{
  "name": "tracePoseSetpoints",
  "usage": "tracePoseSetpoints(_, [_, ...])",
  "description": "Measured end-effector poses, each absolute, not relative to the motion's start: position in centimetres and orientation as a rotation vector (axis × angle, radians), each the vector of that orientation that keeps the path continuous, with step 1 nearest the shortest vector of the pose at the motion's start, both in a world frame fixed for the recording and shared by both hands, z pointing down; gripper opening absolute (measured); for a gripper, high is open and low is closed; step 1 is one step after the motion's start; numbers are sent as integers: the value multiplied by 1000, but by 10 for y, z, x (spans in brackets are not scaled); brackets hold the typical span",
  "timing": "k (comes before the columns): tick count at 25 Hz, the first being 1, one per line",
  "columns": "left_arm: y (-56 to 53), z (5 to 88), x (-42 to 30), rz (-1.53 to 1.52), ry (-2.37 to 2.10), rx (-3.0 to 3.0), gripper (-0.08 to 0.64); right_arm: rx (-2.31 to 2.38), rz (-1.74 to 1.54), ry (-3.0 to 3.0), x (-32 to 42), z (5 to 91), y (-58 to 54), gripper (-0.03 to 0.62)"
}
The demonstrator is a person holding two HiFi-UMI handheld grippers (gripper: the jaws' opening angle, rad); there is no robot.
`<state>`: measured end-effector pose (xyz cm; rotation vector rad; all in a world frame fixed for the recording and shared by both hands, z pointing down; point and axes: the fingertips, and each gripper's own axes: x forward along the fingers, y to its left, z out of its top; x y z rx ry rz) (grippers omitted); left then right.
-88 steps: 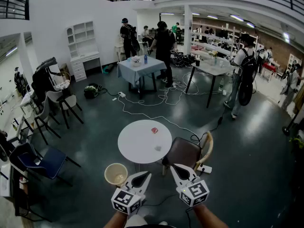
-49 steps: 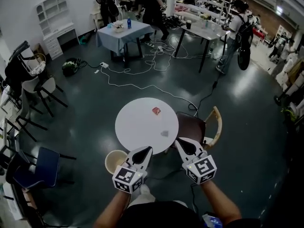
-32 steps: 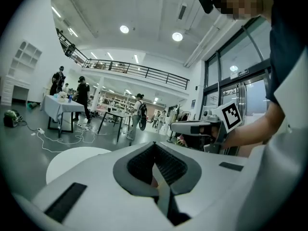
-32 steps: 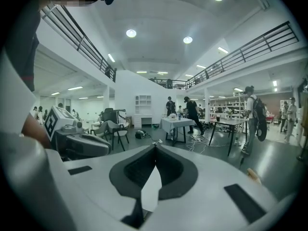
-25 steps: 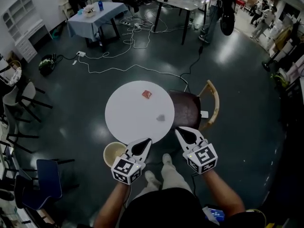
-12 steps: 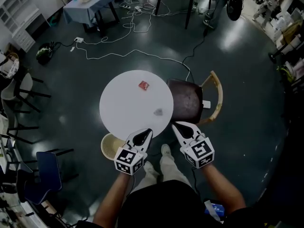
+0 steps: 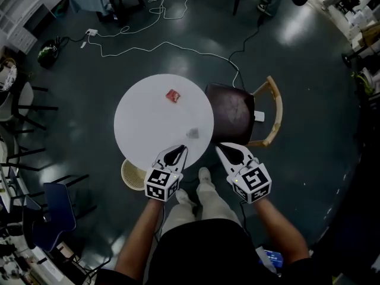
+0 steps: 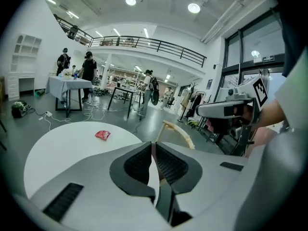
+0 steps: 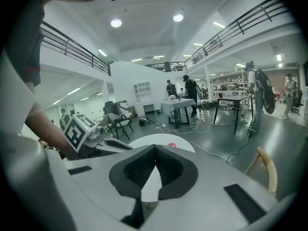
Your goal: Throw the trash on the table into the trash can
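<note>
A round white table (image 7: 142,129) carries a red wrapper (image 7: 173,95) near its far side and a small grey crumpled scrap (image 7: 193,133) near its right edge. A beige trash can (image 7: 132,174) stands on the floor at the table's near-left edge, partly under it. My left gripper (image 7: 181,150) is shut and empty, its tip over the table's near edge, just short of the grey scrap. My right gripper (image 7: 218,149) is shut and empty, just off the table's right edge. The left gripper view has the red wrapper (image 8: 102,135) ahead on the table (image 8: 57,153).
A brown chair (image 7: 230,114) with a curved wooden back (image 7: 274,114) stands against the table's right side. White cables (image 7: 178,49) run over the dark floor beyond. A blue chair (image 7: 56,212) is at the left. My legs and shoes (image 7: 203,174) are below the grippers.
I have come closer to the table, which now lies just below my head. Both grippers have moved down and forward to its near edge, still shut.
</note>
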<state>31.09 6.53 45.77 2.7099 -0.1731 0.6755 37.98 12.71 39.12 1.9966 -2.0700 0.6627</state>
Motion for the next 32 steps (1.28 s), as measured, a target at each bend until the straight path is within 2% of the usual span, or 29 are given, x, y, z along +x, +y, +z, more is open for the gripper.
tracePoseSetpoints(4, [53, 498, 337, 754, -153, 2703, 119, 1970, 717, -2062, 401, 423, 117, 17])
tracePoseSetpoints(7, [46, 529, 353, 820, -161, 2709, 161, 1934, 747, -2065, 413, 445, 112, 17])
tracePoseSetpoints(17, [29, 607, 384, 985, -142, 2692, 192, 1871, 817, -2061, 434, 502, 93, 17])
tracePoseSetpoints(23, [26, 644, 402, 1105, -146, 2675, 258, 1858, 864, -2071, 440, 525, 87, 17])
tracePoseSetpoints(32, [22, 682, 414, 1309, -127, 2704, 259, 1839, 905, -2061, 446, 557, 82, 17])
